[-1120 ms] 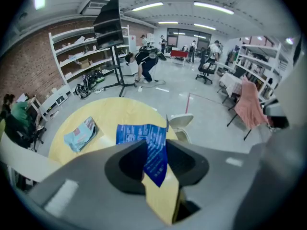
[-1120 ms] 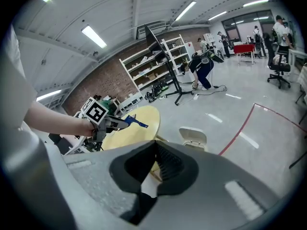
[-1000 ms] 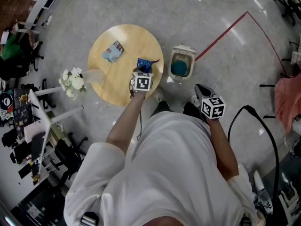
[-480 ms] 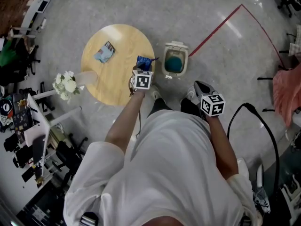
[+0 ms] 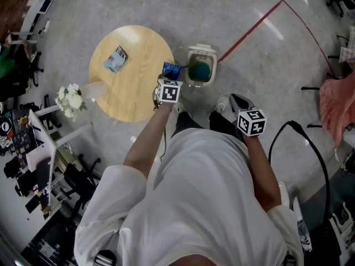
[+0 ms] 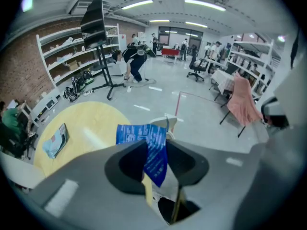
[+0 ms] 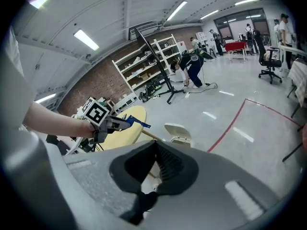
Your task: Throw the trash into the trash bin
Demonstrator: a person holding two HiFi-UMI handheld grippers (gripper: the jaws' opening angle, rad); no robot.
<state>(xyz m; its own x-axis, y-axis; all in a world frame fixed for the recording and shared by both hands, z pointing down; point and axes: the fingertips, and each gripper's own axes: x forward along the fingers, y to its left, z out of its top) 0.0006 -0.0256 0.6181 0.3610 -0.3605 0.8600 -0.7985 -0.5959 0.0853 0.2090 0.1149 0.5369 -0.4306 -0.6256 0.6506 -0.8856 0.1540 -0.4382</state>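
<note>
My left gripper (image 5: 167,77) is shut on a blue wrapper (image 5: 171,69), which it holds at the right edge of the round wooden table (image 5: 133,87), just left of the trash bin (image 5: 199,72). The bin is white with a teal liner and its lid stands up. In the left gripper view the wrapper (image 6: 144,137) hangs pinched between the jaws (image 6: 156,153), with the bin's lid (image 6: 167,122) right behind it. A second piece of trash (image 5: 115,59), light blue, lies on the table. My right gripper (image 5: 239,102) hangs lower right of the bin, shut and empty (image 7: 156,143).
A white vase of flowers (image 5: 69,98) stands at the table's left edge. A red floor line (image 5: 252,31) runs off from the bin to the upper right. A black cable (image 5: 313,154) loops at the right, near a pink cloth (image 5: 338,107). Chairs and racks crowd the left.
My left gripper has carried the blue wrapper rightward, from over the table to its edge beside the bin. The right gripper has shifted along the same way, and the bin sits closer.
</note>
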